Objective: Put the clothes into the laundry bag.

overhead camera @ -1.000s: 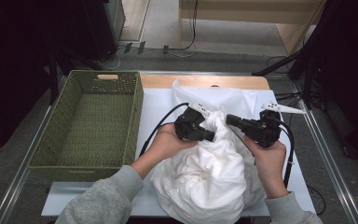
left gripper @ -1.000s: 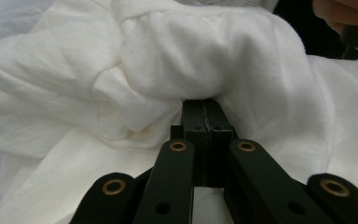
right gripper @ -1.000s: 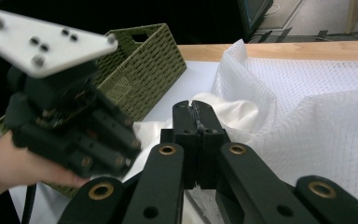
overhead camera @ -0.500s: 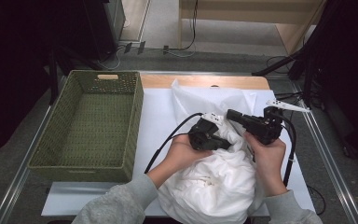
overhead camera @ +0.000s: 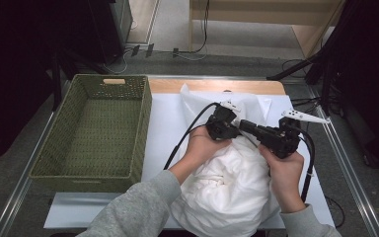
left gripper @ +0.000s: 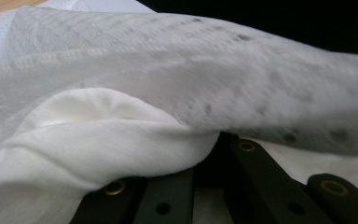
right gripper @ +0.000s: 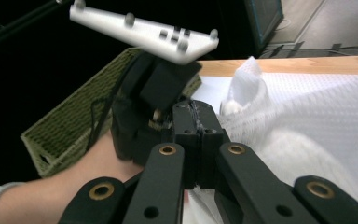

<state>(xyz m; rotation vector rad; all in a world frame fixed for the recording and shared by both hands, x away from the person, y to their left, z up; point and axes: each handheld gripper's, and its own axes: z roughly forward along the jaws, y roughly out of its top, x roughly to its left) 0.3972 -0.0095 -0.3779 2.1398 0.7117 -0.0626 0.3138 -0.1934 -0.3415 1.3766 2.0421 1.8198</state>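
A white mesh bag (overhead camera: 256,106) stuffed with white cloth (overhead camera: 227,192) lies on the right half of the table. My left gripper (overhead camera: 229,131) sits on top of the bundle with its jaws together. In the left gripper view, mesh (left gripper: 242,84) hangs over its jaws and cloth (left gripper: 98,135) is bunched over the tips, which are hidden. My right gripper (overhead camera: 244,125) points left, shut, with its tips right against the left gripper's body (right gripper: 149,98). I cannot tell whether either gripper pinches fabric.
An empty green wicker basket (overhead camera: 54,148) stands on the left of the white table cover (overhead camera: 165,123). Black cables (overhead camera: 187,138) trail from both grippers. The table's metal rails (overhead camera: 345,163) run along both sides, and a wooden strip (overhead camera: 177,85) lies at the back.
My left hand has moved right across the bundle until its gripper meets the right gripper's tips. The cloth bundle has shifted a little under it. The right hand has stayed put.
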